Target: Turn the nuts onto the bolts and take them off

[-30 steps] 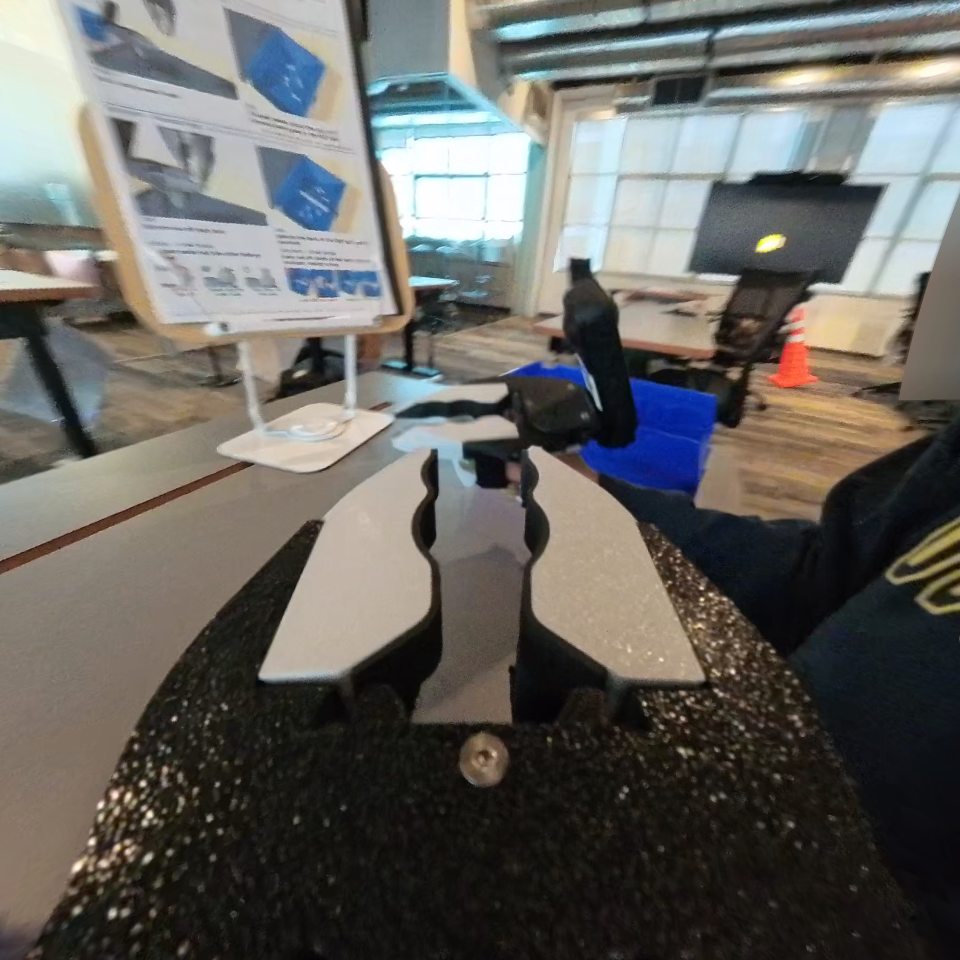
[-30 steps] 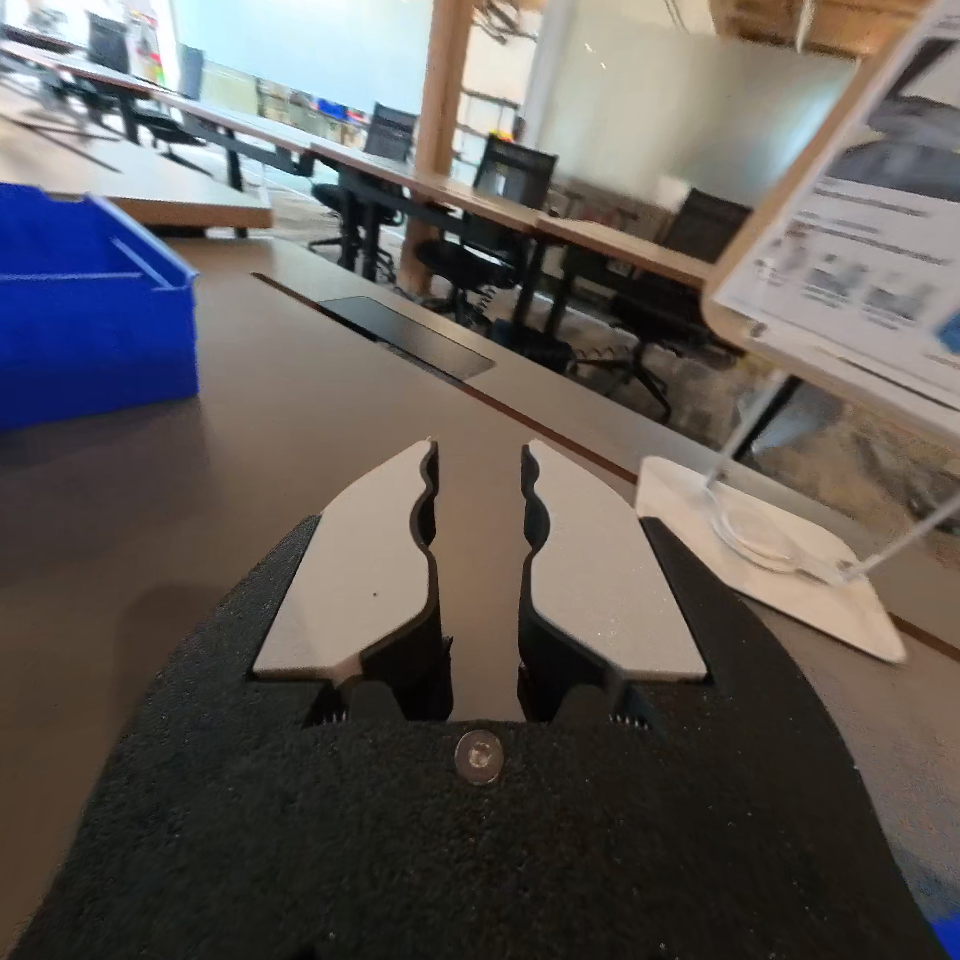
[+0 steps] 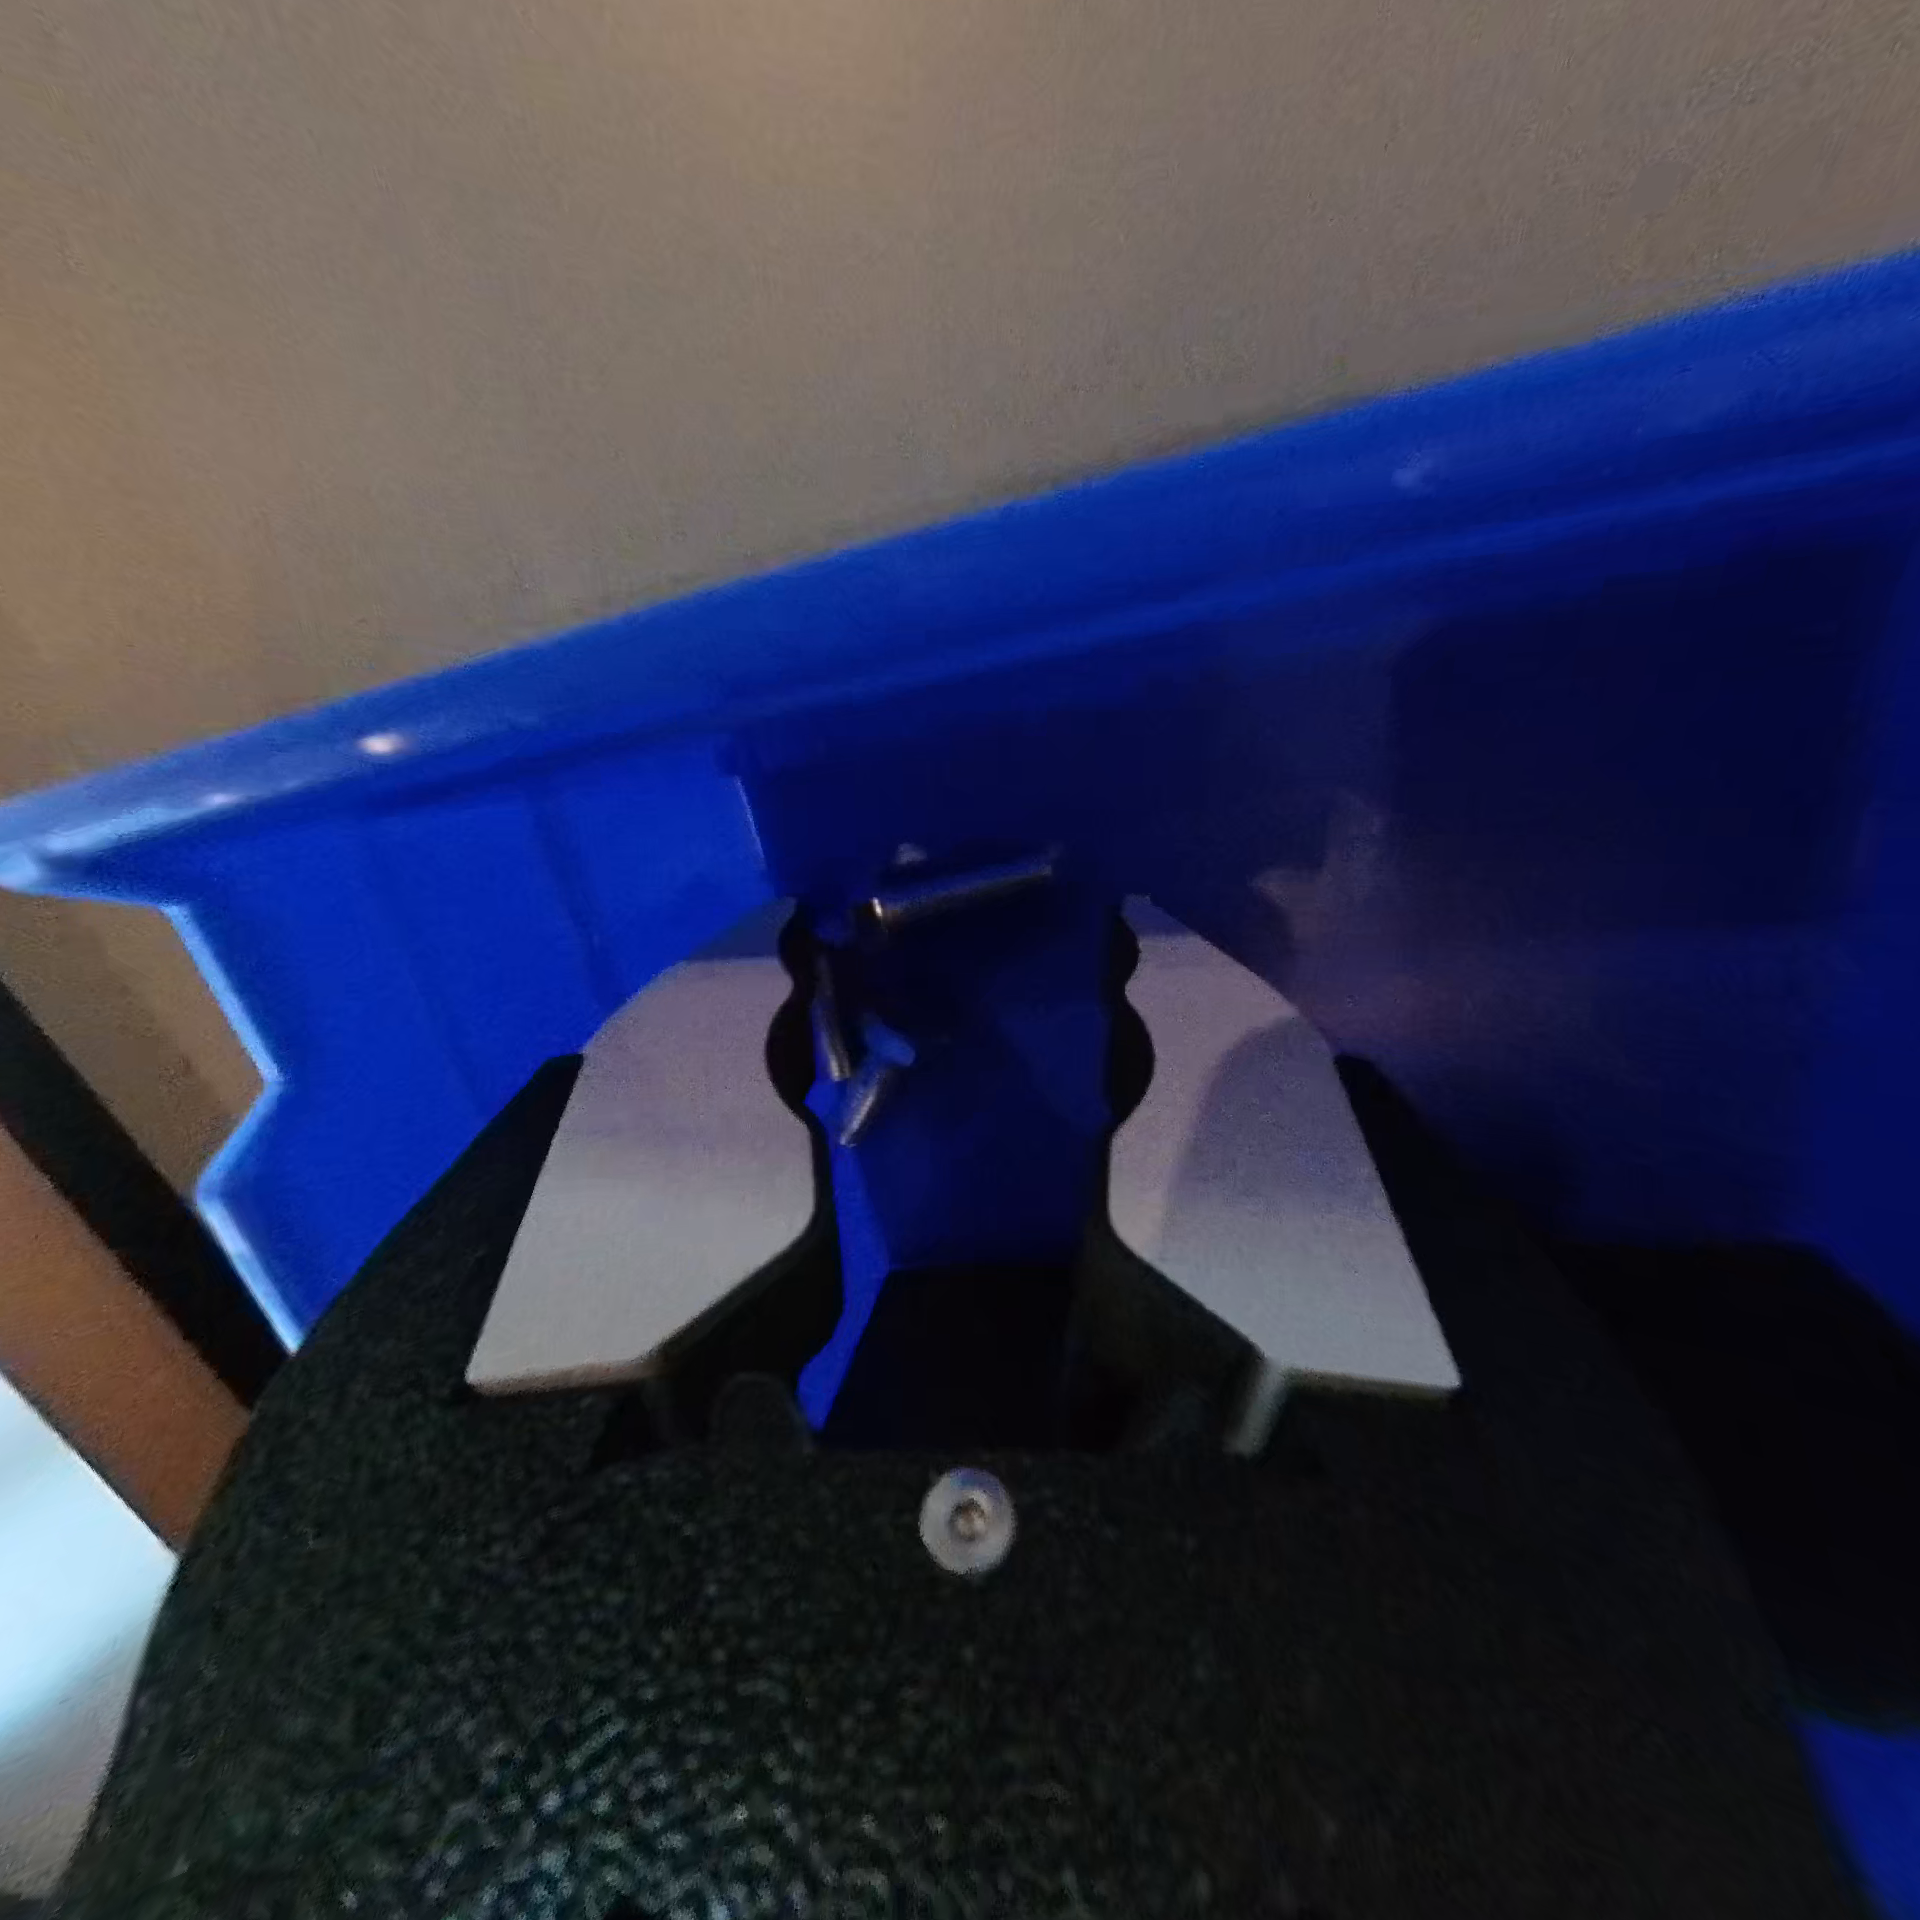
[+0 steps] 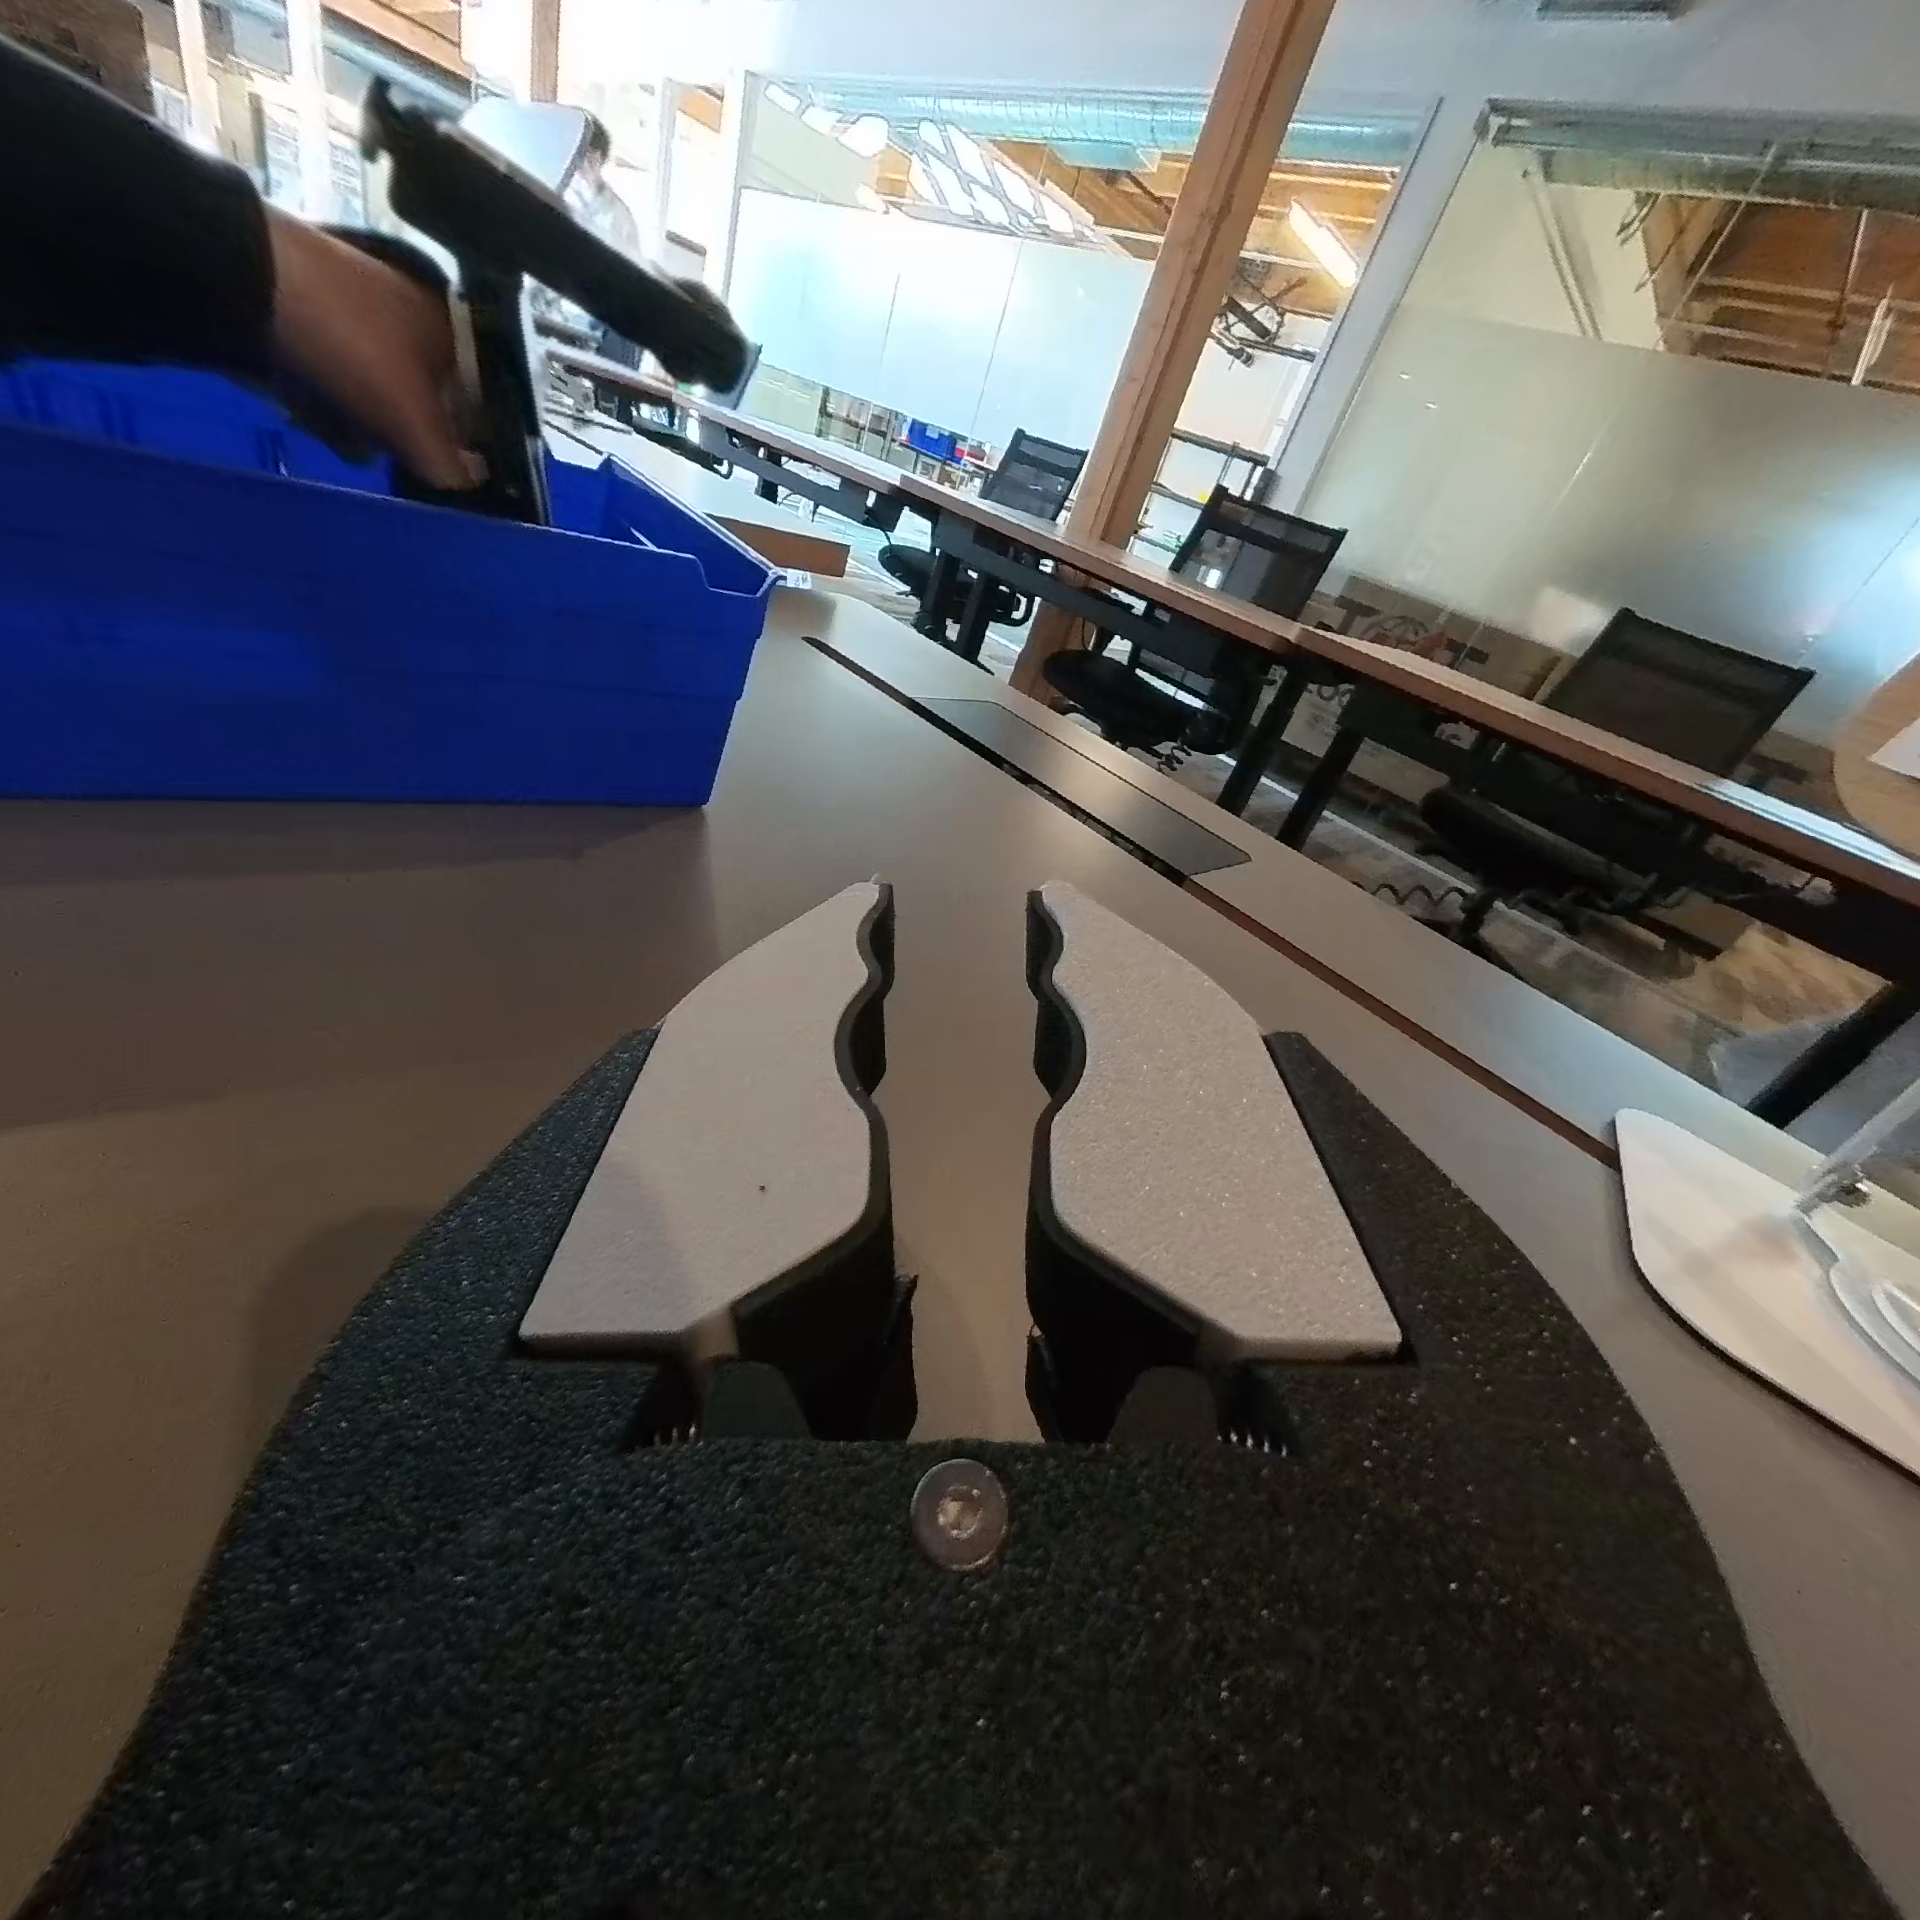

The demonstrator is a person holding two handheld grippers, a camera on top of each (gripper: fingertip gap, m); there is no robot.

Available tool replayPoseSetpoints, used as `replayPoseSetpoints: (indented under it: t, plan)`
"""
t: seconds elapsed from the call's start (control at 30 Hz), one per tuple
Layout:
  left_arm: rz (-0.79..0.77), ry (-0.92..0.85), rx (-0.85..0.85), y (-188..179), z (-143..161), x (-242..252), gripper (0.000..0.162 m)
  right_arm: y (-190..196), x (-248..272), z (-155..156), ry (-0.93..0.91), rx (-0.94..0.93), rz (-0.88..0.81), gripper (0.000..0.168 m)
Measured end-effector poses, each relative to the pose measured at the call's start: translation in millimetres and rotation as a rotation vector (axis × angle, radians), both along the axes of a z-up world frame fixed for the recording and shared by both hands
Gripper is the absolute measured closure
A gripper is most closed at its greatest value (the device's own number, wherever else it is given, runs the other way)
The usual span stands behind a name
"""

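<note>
My left gripper (image 3: pixel 956 925) is open and reaches down inside a blue bin (image 3: pixel 1351 582). A dark bolt (image 3: pixel 961 896) lies on the bin floor just beyond the fingertips. Two smaller metal pieces (image 3: pixel 847 1070) lie by the left finger's inner edge; I cannot tell whether they are nuts or bolts. My right gripper (image 4: pixel 958 899) is open and empty, low over the grey table (image 4: pixel 312 987). In the right wrist view the blue bin (image 4: pixel 364 665) stands at the left, with a hand holding the left gripper's body (image 4: pixel 499 343) down into it.
A white stand base (image 4: pixel 1766 1257) sits on the table at the right. A dark recessed panel (image 4: pixel 1081 769) lies in the table ahead. Desks and black office chairs (image 4: pixel 1236 582) stand beyond the table edge. Some 35 centimetres of space lies between my two pairs of fingers.
My left gripper has swung from over the table down into the blue bin and its jaws have opened wider. My right gripper has turned left, bringing the bin and the left hand into view.
</note>
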State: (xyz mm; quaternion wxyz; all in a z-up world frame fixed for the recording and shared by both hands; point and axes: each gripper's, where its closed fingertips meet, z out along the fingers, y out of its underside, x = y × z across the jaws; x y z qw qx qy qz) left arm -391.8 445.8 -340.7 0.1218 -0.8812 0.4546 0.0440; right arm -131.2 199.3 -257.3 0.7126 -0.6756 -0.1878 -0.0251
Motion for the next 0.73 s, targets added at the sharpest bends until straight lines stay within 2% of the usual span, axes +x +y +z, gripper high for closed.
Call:
replayPoseSetpoints:
  t: [0.23,0.53,0.63,0.73]
  plan:
    - [0.014,0.074,0.003,4.6,-6.0,-0.1,0.108,0.0,-0.4,0.1,0.003,0.0,0.004,0.145]
    - [0.028,0.005,-0.055,-0.8,-7.3,5.1,0.122,0.3,-0.6,-0.2,0.002,-0.001,0.005,0.145]
    - [0.004,-0.056,-0.057,-10.5,1.3,9.6,0.123,0.3,-0.2,-0.1,0.004,0.0,0.004,0.145]
    - [-0.034,-0.151,-0.003,-23.3,27.4,19.1,0.123,0.5,0.2,0.4,0.006,0.003,0.002,0.145]
